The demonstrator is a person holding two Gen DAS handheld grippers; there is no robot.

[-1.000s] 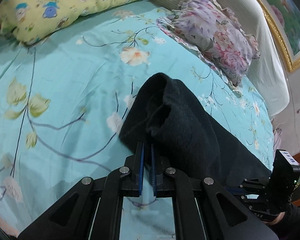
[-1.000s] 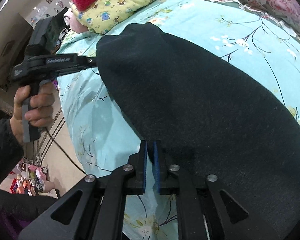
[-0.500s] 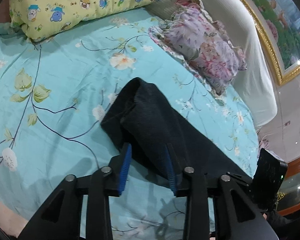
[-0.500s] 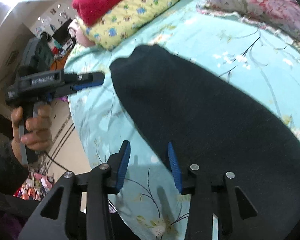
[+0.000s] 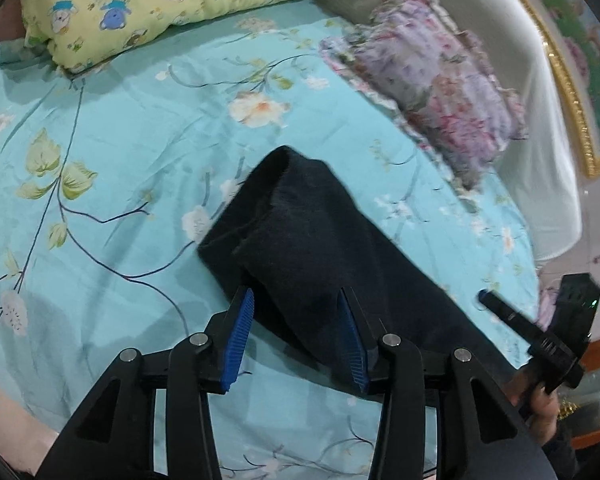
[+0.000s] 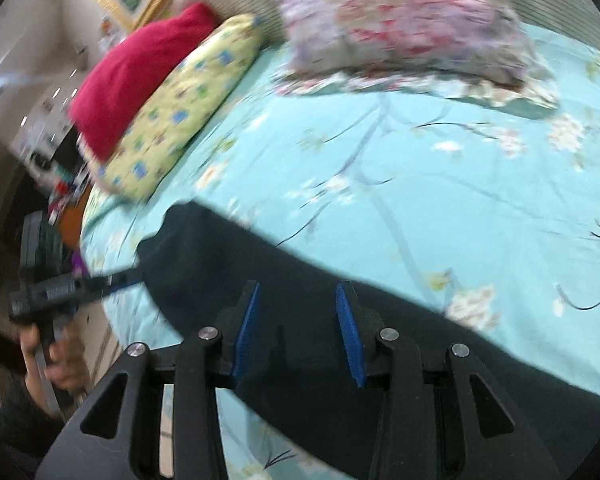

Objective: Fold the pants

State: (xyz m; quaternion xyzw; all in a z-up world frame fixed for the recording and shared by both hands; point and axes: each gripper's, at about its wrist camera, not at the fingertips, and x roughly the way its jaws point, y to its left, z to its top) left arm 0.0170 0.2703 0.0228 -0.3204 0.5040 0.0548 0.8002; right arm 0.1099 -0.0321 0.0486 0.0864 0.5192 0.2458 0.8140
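L claw [image 5: 296, 312] is opening, blue pads apart w/ a corner of the dark, fuzzy folded pants [image 5: 320, 248] between them; pads not pressing on the cloth. Pants lie flat on the turquoise floral bedsheet [image 5: 140, 128], running from just ahead of the L claw off toward its lower right. Ahead-left of it sits a yellow cartoon-print pillow [image 5: 160, 4]; ahead-right, a ruffled pink/lilac floral pillow [image 5: 432, 76], w/ a gold-framed picture [image 5: 572, 92] further right. R claw [image 6: 298, 308] also stands parted, nothing clamped; the pants [image 6: 320, 320] lie directly under and beyond its tips, stretching left and right across the sheet [image 6: 420, 168]. That view is blurred. Ahead-left of the R claw: the yellow pillow [image 6: 180, 108] w/ a red cushion [image 6: 140, 68] on top; straight ahead, the floral pillow [image 6: 400, 20]. Each claw shows in the other's view, gripped by a hand [image 5: 544, 412], at the far ends of the pants.
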